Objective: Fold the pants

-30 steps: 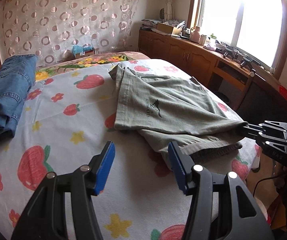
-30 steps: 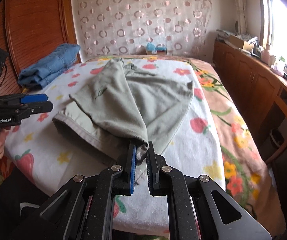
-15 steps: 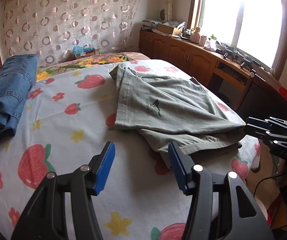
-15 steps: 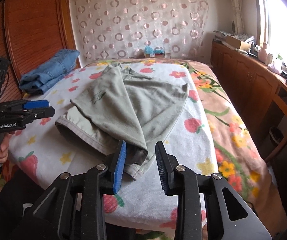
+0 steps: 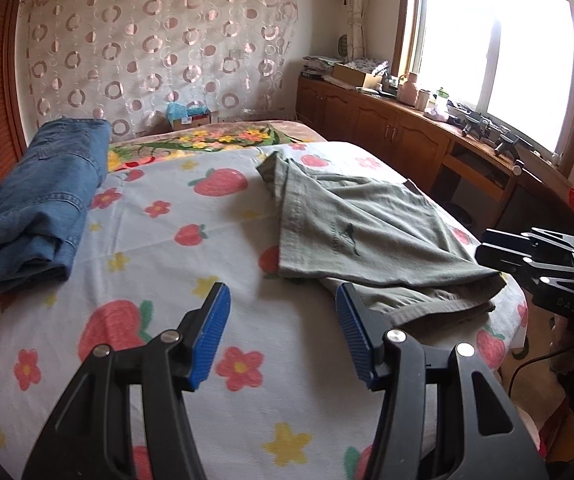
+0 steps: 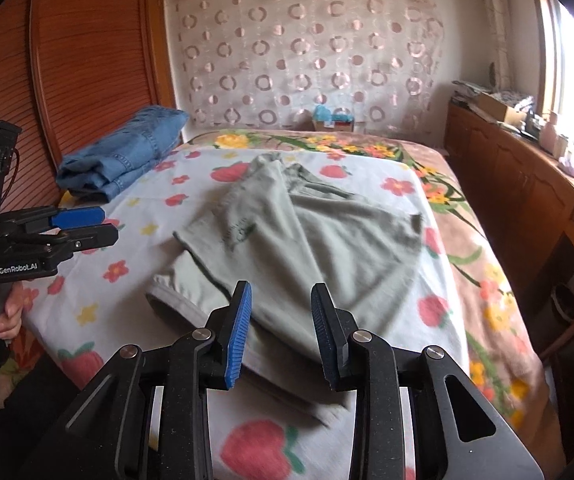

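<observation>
Left tongs (image 6: pixel 83 226), "GenRobot.AI" on side

L hand-held gripper (image 5: pixel 283 332) jaws apart, empty; R hand-held gripper (image 6: pixel 281 330) just opened, empty.

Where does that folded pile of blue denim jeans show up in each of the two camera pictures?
Left wrist view: folded blue denim jeans at far left edge of the bed.
Right wrist view: upper left, by the wooden headboard.
Shared landmark: grey-green pants lying mid-bed.
</observation>
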